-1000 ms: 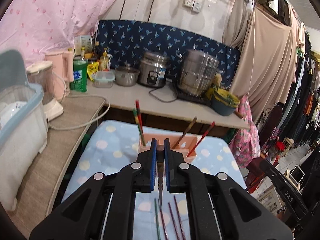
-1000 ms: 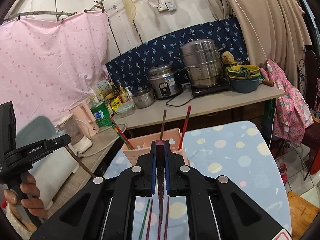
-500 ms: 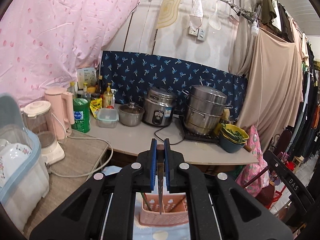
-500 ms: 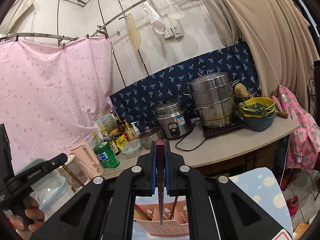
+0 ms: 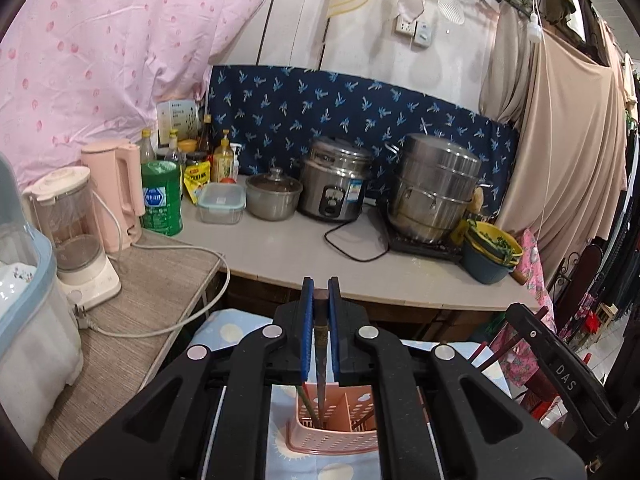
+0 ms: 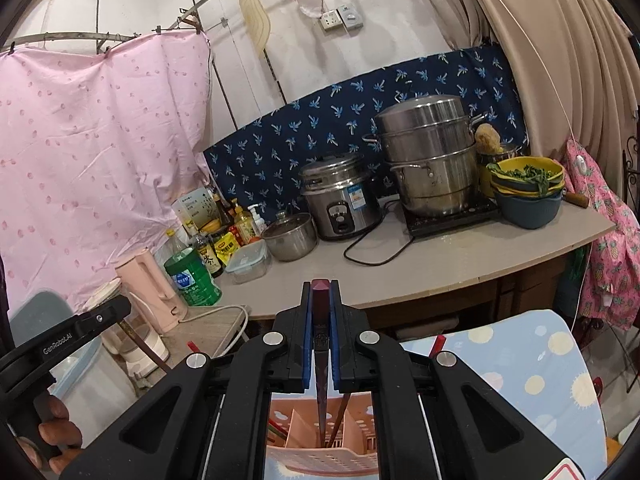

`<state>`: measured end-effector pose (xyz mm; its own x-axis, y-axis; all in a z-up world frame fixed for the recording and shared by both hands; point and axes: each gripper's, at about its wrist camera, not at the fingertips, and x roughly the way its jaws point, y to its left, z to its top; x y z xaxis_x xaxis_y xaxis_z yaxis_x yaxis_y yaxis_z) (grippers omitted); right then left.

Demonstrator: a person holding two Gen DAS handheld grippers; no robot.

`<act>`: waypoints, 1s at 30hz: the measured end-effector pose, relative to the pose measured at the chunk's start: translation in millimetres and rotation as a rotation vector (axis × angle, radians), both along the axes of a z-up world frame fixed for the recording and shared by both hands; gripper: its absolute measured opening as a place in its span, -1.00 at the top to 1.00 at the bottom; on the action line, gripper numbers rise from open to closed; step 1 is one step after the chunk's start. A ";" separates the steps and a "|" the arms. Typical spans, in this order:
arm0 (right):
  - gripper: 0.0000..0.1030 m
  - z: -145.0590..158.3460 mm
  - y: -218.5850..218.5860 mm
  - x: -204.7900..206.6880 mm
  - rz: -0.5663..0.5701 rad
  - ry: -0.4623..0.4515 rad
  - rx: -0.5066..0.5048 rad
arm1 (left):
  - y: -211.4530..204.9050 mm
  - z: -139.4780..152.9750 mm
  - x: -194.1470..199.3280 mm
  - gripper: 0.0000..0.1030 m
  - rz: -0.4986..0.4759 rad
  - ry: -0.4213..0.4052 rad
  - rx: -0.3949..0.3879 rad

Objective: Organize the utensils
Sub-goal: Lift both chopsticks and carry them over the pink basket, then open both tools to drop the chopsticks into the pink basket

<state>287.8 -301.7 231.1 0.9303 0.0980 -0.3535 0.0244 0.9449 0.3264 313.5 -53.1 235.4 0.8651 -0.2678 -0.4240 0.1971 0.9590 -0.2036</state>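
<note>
A pink slotted utensil holder [image 5: 334, 438] [image 6: 324, 458] stands on the blue spotted tablecloth [image 6: 532, 360], low between the gripper arms in both views. My left gripper [image 5: 320, 296] is shut on a dark brown chopstick [image 5: 320, 360] that hangs point down into the holder's left compartment, beside red and green chopsticks [image 5: 304, 400]. My right gripper [image 6: 320, 294] is shut on a dark red chopstick [image 6: 321, 344] whose tip reaches down into the holder's middle compartment, next to a brown chopstick [image 6: 340, 416]. The left gripper's body and a hand [image 6: 48, 436] show at the right wrist view's left edge.
Behind the table runs a counter [image 5: 304, 256] with a rice cooker [image 5: 334, 182], a steamer pot [image 5: 434, 188], a small lidded pot [image 5: 274, 196], bottles, a green canister [image 5: 162, 198], a pink kettle [image 5: 116, 192] and a blender [image 5: 74, 232]. A black chair back [image 5: 560, 372] stands right.
Both grippers moved forward over the table with their chopsticks. The chopsticks lying on the cloth dropped out of sight, and the holder now sits directly under the tips, which have lowered into it.
</note>
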 end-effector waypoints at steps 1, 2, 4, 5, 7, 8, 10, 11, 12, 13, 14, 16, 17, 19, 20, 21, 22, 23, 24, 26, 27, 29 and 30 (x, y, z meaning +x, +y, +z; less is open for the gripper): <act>0.87 -4.9 0.8 2.5 0.001 0.010 -0.002 | -0.2 -3.2 1.5 0.87 0.000 0.006 0.001; 0.87 -8.8 2.0 4.8 0.002 0.019 -0.005 | -0.4 -7.0 3.3 0.87 -0.001 0.015 0.003; 0.87 -17.7 3.0 8.2 0.005 0.038 -0.010 | -0.8 -12.3 7.3 0.87 -0.005 0.027 0.003; 0.87 -21.6 3.5 9.7 0.005 0.046 -0.014 | -0.7 -15.1 8.6 0.87 -0.003 0.032 0.004; 0.87 -27.2 4.0 12.1 0.005 0.059 -0.018 | -0.5 -18.6 10.1 0.87 -0.002 0.035 0.004; 0.87 -29.3 3.7 13.1 0.008 0.064 -0.015 | -0.5 -20.2 10.3 0.87 -0.002 0.039 0.004; 0.85 -33.2 3.1 14.4 0.006 0.075 -0.012 | -0.4 -22.6 11.6 0.86 -0.007 0.045 -0.001; 0.81 -33.7 3.0 14.9 0.005 0.076 -0.011 | -0.6 -24.1 11.9 0.85 -0.005 0.049 -0.002; 0.78 -33.5 2.7 14.3 0.004 0.074 -0.010 | -0.3 -25.0 12.3 0.81 -0.004 0.051 -0.001; 0.76 -33.2 2.7 13.4 0.003 0.073 -0.010 | 0.1 -26.4 12.0 0.71 0.000 0.054 0.000; 0.73 -33.4 2.2 13.4 0.005 0.071 -0.009 | 0.1 -27.0 11.9 0.63 0.003 0.055 0.000; 0.63 -32.0 1.5 10.2 0.003 0.063 -0.007 | 1.5 -28.1 9.8 0.40 0.009 0.054 -0.002; 0.56 -30.9 1.3 8.3 0.003 0.058 -0.006 | 2.2 -28.5 8.7 0.35 0.011 0.053 -0.002; 0.51 -28.8 1.0 3.8 -0.001 0.049 -0.012 | 3.2 -28.6 6.6 0.30 0.013 0.052 -0.001; 0.49 -28.2 0.9 1.5 -0.001 0.046 -0.015 | 3.8 -28.7 5.5 0.30 0.011 0.054 -0.002; 0.47 -27.4 0.2 -0.5 -0.002 0.044 -0.015 | 4.2 -28.6 4.3 0.30 0.009 0.055 -0.003; 0.44 -27.3 0.0 -3.3 -0.003 0.043 -0.014 | 4.6 -28.4 2.8 0.30 0.010 0.056 -0.002; 0.43 -26.1 -0.1 -5.6 -0.002 0.042 -0.014 | 5.0 -28.2 0.8 0.30 0.008 0.056 -0.002; 0.43 -26.2 -0.2 -8.7 -0.002 0.040 -0.014 | 5.2 -28.0 -1.2 0.29 0.007 0.056 -0.002; 0.43 -25.8 -0.8 -14.8 -0.001 0.039 -0.013 | 5.3 -27.5 -5.0 0.28 0.007 0.054 0.003; 0.43 -25.2 -0.5 -17.3 -0.001 0.039 -0.013 | 5.0 -27.5 -7.0 0.28 0.007 0.052 0.004; 0.42 -24.6 0.4 -23.3 0.001 0.040 -0.014 | 5.0 -26.7 -11.4 0.28 0.006 0.051 0.007; 0.42 -24.3 1.0 -26.0 0.001 0.040 -0.013 | 4.9 -25.9 -13.7 0.28 0.005 0.051 0.008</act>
